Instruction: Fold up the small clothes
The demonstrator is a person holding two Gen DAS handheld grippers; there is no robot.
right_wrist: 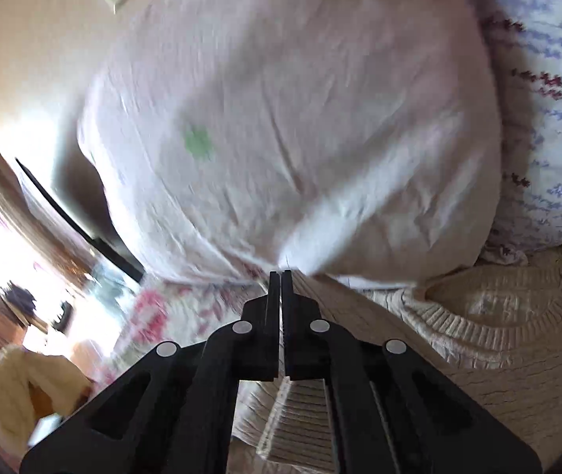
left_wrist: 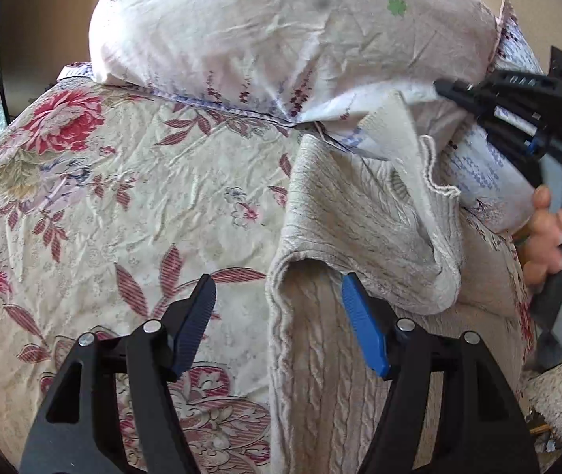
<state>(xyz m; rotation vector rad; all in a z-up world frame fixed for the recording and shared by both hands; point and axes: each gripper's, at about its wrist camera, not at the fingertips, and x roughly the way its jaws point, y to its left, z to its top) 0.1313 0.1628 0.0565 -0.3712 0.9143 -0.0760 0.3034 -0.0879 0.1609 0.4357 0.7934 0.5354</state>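
A beige cable-knit sweater (left_wrist: 359, 217) lies partly folded on the floral quilt (left_wrist: 123, 177), with a doubled edge and one ribbed corner turned up toward the pillows. My left gripper (left_wrist: 279, 312) stands open over the sweater's left folded edge. Its right blue pad (left_wrist: 361, 331) is above the knit, its left pad (left_wrist: 198, 312) above the quilt, and nothing is pinched. My right gripper (left_wrist: 444, 87), held by a hand (left_wrist: 549, 237), hovers near the pillows beyond the sweater. In the right wrist view the right gripper (right_wrist: 281, 274) is shut with nothing between its fingers, above the sweater (right_wrist: 498, 316).
A big white pillow (left_wrist: 281, 31) with a green clover mark leans at the head of the bed, also the pillow (right_wrist: 300, 118) in the blurred right view. A second pillow (left_wrist: 482, 173) with blue and purple print sits to its right. A yellow garment (right_wrist: 24, 387) lies far left.
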